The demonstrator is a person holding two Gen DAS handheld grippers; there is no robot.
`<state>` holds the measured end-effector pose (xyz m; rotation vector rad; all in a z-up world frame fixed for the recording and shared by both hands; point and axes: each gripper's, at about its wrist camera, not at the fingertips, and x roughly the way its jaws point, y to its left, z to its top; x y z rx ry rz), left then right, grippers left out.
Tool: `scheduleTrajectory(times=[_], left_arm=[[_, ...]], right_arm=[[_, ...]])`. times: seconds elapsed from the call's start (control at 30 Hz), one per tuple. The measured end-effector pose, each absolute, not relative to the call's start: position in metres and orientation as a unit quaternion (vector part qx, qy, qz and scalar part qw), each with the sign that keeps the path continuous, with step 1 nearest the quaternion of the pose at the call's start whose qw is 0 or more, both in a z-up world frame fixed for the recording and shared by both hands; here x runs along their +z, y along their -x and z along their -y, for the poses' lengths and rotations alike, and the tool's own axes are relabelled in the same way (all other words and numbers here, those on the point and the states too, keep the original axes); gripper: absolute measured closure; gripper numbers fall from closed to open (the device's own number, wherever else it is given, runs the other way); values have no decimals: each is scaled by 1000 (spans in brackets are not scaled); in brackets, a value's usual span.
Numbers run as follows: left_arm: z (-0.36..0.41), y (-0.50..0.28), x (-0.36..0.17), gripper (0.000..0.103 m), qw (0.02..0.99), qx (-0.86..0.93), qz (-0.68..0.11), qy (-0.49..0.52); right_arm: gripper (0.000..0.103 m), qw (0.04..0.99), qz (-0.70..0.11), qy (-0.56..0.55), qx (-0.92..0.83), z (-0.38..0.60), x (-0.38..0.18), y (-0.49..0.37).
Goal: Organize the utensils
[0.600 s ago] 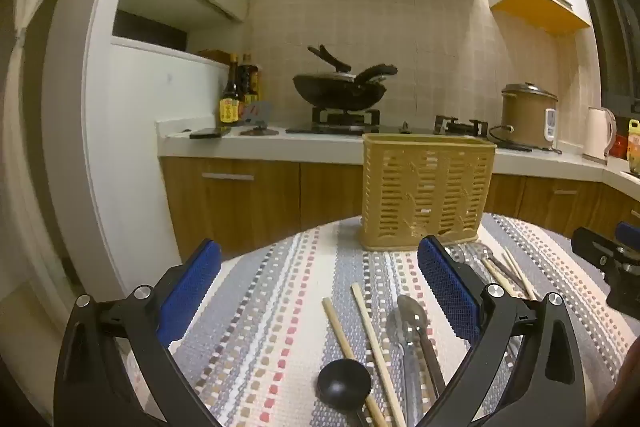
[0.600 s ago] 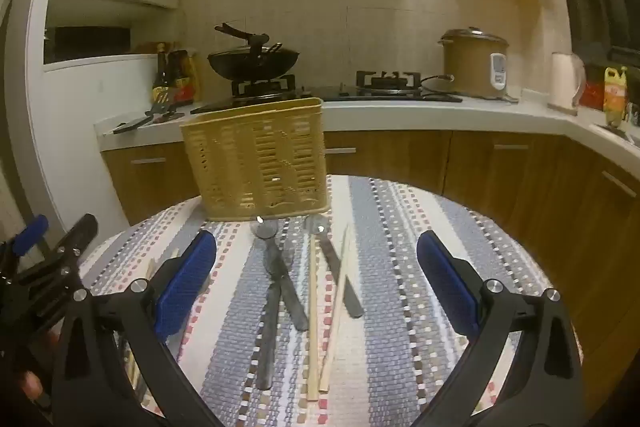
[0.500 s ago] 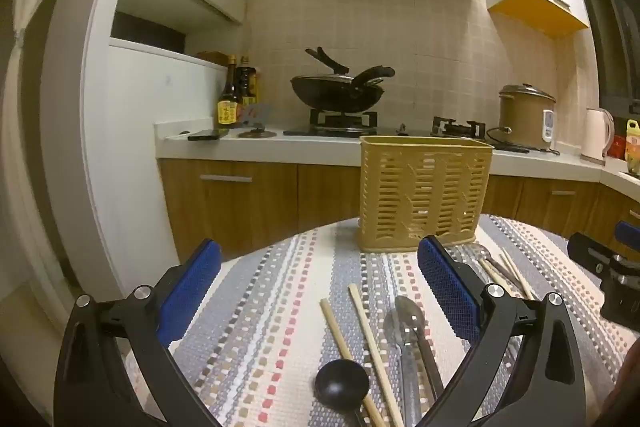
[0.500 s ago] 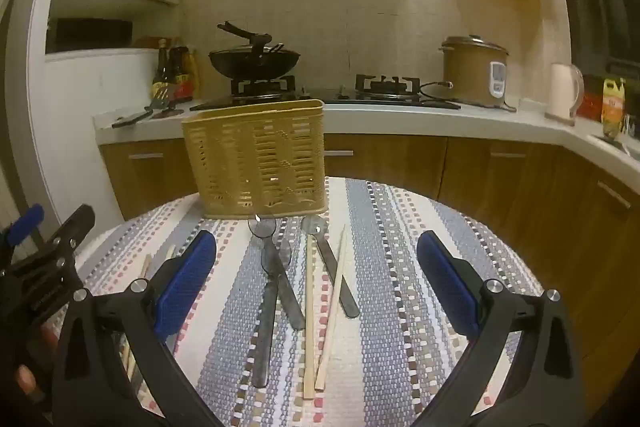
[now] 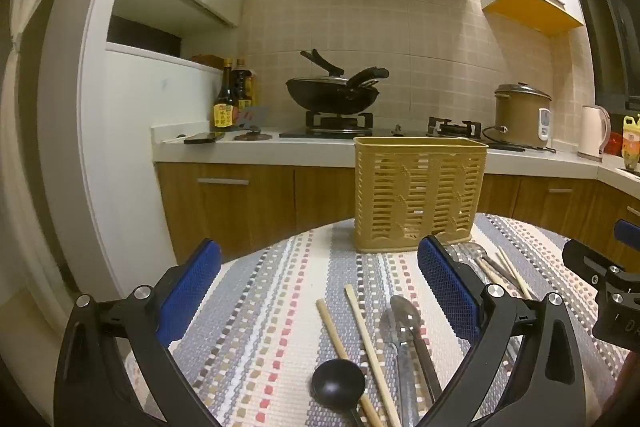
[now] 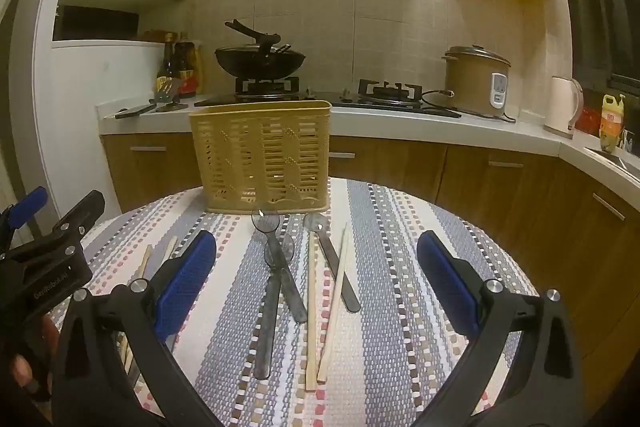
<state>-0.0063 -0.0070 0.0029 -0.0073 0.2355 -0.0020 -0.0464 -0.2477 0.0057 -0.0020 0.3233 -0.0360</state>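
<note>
Jaws on both my left gripper (image 5: 320,297) and right gripper (image 6: 316,281) stand wide and empty; nothing sorted yet, spoons (image 6: 276,255) and chopsticks (image 6: 311,307) all lie on the striped counter (image 6: 400,307) near the seemingly empty yellow basket (image 6: 262,157) at its far edge.

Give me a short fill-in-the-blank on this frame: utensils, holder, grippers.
1. The yellow slotted holder stands on the striped ____.
2. Both the left gripper and the right gripper have their jaws ____.
3. Ahead of the left gripper, a black ____ lies beside two chopsticks.
4. On the stove behind sits a black ____.

Missing words: tablecloth; open; ladle; wok
</note>
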Motion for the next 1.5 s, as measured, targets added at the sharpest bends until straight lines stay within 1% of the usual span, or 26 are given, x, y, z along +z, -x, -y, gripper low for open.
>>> scheduleTrajectory(times=[1.5], left_arm=[[7, 4, -3, 8, 993, -5, -119, 4]], right_arm=[[8, 984, -177, -8, -17, 250, 1, 39]])
